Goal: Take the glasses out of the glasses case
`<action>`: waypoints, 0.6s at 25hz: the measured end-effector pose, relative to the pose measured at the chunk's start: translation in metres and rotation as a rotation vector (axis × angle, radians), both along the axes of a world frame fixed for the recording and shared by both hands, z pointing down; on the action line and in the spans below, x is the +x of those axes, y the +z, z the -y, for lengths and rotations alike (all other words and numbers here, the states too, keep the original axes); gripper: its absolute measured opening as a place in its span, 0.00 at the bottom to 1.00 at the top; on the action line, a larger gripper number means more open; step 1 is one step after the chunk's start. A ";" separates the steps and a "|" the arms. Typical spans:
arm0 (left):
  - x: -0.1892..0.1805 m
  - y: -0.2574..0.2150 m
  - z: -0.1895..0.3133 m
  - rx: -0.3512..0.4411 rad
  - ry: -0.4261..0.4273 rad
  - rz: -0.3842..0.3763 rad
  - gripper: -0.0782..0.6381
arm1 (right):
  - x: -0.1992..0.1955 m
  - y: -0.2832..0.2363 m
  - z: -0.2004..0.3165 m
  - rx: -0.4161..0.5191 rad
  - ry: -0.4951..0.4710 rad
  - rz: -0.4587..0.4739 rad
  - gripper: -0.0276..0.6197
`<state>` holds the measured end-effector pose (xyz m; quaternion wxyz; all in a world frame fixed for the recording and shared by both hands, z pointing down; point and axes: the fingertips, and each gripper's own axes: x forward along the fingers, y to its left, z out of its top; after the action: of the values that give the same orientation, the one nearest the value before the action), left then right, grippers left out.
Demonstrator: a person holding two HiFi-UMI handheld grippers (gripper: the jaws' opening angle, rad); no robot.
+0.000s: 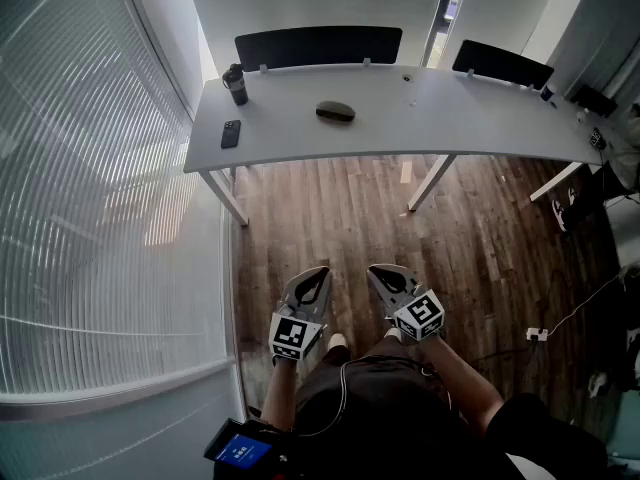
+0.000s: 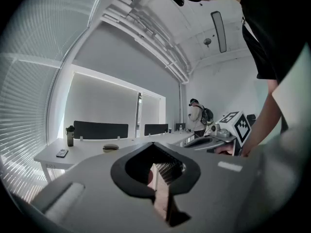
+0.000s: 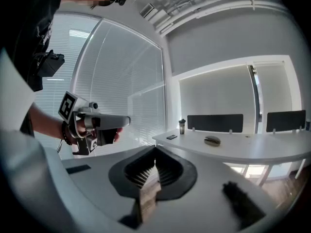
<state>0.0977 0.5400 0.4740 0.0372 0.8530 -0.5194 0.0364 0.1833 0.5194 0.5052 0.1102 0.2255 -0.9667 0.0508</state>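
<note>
Glasses case [image 1: 335,112] on table [image 1: 450,118]; phone [image 1: 231,133], bottle [image 1: 235,84] left of it.

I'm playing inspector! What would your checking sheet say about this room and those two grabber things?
Surface: white table, mostly bare.
Job's things: glasses case, looks closed, lying on the table; glasses not visible.
Clutter: dark bottle and phone near the table's left end.
Grippers: left gripper and right gripper both shut and empty, held side by side, well short of the table.
Cables: white cable on the floor at the right.
Surroundings: wooden floor, blinds on the left, another person standing far off.
</note>
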 end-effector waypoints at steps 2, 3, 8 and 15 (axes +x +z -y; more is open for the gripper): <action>0.003 0.009 0.001 -0.012 -0.016 -0.008 0.11 | -0.004 0.000 -0.002 -0.005 -0.001 0.010 0.05; 0.005 0.014 0.001 -0.020 -0.021 -0.012 0.11 | -0.005 0.002 -0.004 -0.012 0.001 0.014 0.05; 0.029 0.046 -0.011 -0.081 0.027 -0.008 0.11 | -0.006 0.029 -0.023 -0.069 -0.021 -0.032 0.05; 0.035 0.057 -0.016 -0.105 0.060 -0.019 0.11 | -0.002 0.044 -0.036 -0.115 -0.001 -0.044 0.05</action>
<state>0.1328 0.5555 0.5313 0.0855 0.8653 -0.4907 0.0565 0.1815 0.5550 0.5496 0.1441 0.2192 -0.9597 0.1010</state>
